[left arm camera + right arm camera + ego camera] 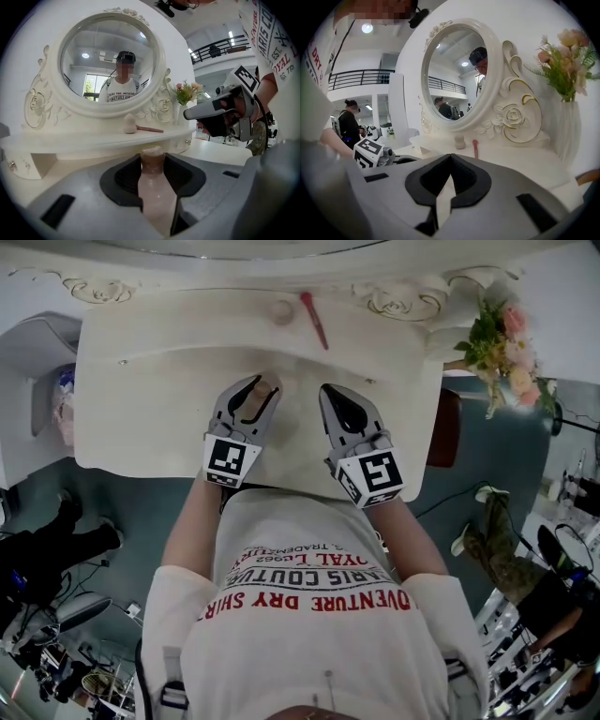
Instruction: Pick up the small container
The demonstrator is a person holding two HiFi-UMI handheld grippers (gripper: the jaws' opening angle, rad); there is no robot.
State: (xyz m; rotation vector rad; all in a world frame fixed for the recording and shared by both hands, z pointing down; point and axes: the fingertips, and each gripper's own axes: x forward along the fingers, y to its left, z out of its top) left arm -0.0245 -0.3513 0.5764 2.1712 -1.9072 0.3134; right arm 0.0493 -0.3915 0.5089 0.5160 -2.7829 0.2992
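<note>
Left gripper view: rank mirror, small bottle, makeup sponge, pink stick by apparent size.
1. mirror, clearly the largest.
2. small bottle, but it sits right at the camera, so its rank is inflated.
3. makeup sponge and pink stick: they look about alike in area, so not ranked.

Open desk stretches wide to the left of the left tongs, with a narrower strip to the right of the right tongs and a slim channel between the pair. Ahead, the raised shelf and oval mirror block the way forward. A makeup sponge and pink brush take up the shelf's middle. A vase of flowers crowds the far right corner. The small container fills the left tongs' jaws, while the right tongs' jaws stand together, empty.
</note>
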